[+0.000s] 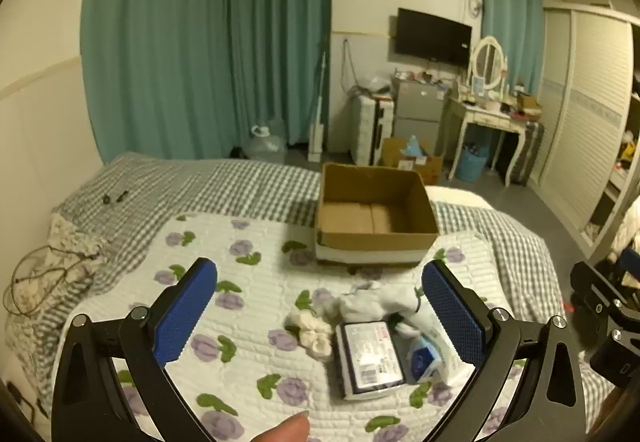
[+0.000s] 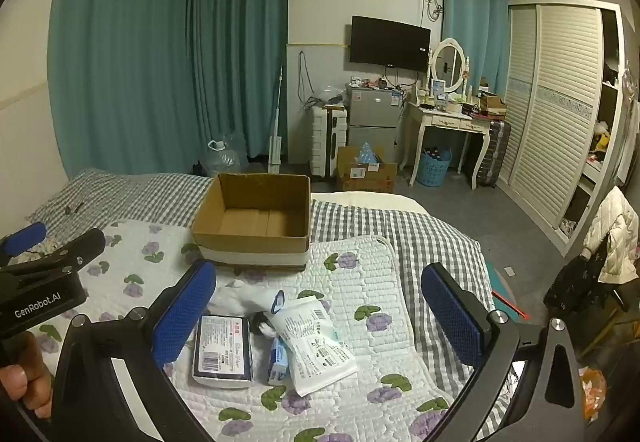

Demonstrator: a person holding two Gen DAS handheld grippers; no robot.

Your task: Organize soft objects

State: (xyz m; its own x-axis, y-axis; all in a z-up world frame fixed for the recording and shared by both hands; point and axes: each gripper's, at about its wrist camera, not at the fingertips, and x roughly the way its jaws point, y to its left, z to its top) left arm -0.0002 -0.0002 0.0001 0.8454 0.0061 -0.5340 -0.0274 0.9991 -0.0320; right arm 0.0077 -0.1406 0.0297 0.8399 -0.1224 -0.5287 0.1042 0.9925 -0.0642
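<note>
An open, empty cardboard box (image 1: 376, 213) (image 2: 256, 222) stands on the bed. In front of it lies a pile of soft items: a dark blue wrapped pack (image 1: 370, 358) (image 2: 224, 350), a white plastic pouch (image 2: 316, 342), a small blue packet (image 1: 424, 358) (image 2: 278, 362), white cloth (image 1: 372, 302) (image 2: 244, 298) and cream sock-like pieces (image 1: 310, 330). My left gripper (image 1: 320, 322) is open above the pile, holding nothing. My right gripper (image 2: 316, 318) is open over the pile, holding nothing. The left gripper's body (image 2: 36, 282) shows at the left of the right wrist view.
The bed has a floral quilt (image 1: 248, 282) over a grey checked sheet (image 2: 400, 226). A cable (image 1: 32, 282) lies at the bed's left. Beyond the bed stand a fridge (image 2: 374, 117), dressing table (image 2: 452, 121), floor box (image 2: 366, 169), blue basket (image 2: 434, 165) and wardrobe (image 2: 560, 113).
</note>
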